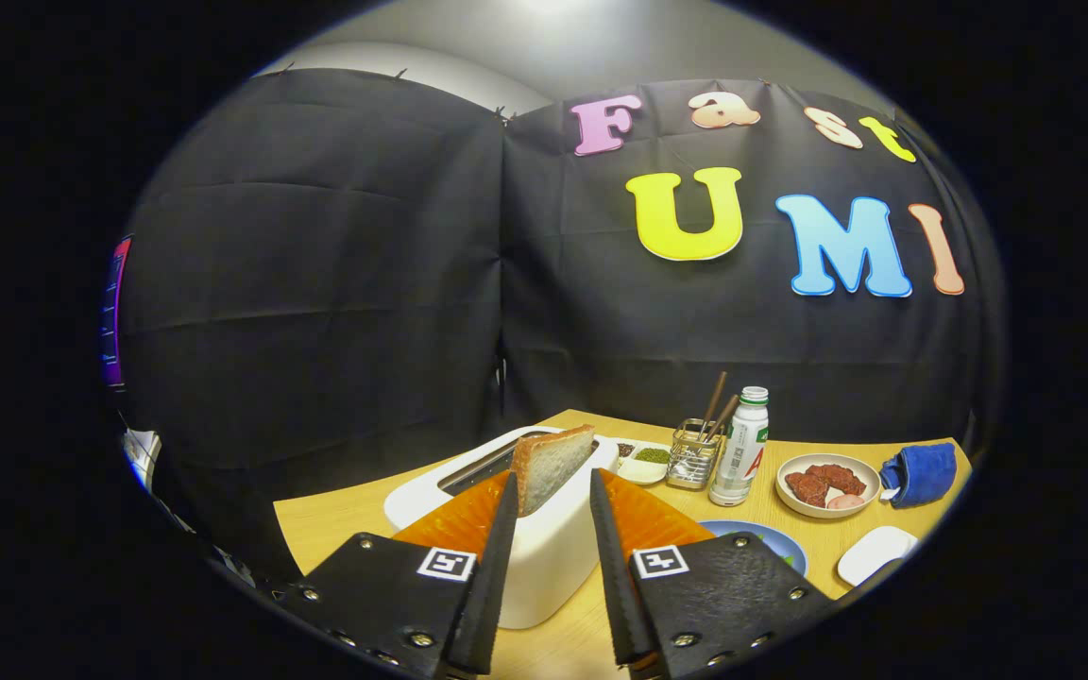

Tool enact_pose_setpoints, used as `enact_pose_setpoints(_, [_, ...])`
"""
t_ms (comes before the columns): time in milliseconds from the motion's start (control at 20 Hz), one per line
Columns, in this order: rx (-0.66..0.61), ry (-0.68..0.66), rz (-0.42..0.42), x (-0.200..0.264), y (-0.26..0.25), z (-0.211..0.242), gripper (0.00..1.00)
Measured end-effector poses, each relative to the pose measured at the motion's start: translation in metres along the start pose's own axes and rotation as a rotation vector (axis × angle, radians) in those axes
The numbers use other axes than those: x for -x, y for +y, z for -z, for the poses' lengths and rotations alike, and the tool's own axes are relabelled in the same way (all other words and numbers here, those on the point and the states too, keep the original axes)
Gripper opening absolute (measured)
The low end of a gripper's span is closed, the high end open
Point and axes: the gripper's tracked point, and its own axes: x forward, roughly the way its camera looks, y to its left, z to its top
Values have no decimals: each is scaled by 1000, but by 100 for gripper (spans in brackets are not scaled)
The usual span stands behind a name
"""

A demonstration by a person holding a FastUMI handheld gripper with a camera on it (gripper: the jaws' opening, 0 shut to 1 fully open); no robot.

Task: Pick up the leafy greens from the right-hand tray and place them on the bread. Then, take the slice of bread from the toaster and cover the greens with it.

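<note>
Your gripper (552,491), fingers spread, straddles toaster (544,552) w/ 1 bread slice (552,465) standing in slot; greens' placement can't be told.

We see the gripper (552,484) with fingers spread, flanking the slice of bread (550,465) upright in the white toaster (544,548), no contact evident. Beyond on the wooden table (336,529): bottle (740,446), bowl of meat (827,484), blue cloth (922,472).
</note>
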Motion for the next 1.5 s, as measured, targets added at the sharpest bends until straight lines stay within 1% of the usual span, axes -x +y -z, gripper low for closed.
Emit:
enact_pose_setpoints(50, [-3, 4, -3, -6, 3, 0, 50])
enact_pose_setpoints(500, [-15, 57, 44, -42, 16, 7, 50])
enact_pose_setpoints(750, [-41, 70, 84, -62, 15, 14, 50])
enact_pose_setpoints(950, [-39, 76, 144, -72, 3, 17, 50])
enact_pose_setpoints(1000, [-54, 72, 124, -74, 5, 20, 46])
enact_pose_setpoints(1050, [-62, 64, 120, -75, 9, 19, 29])
enact_pose_setpoints(1100, [-48, 59, 129, -74, 8, 18, 22])
enact_pose_setpoints(1150, [-29, 58, 126, -74, 9, 18, 21])
enact_pose_setpoints(1250, [-18, 52, 119, -73, 12, 19, 12])
enact_pose_setpoints(1500, [-30, 35, 83, -74, 12, 24, 12])
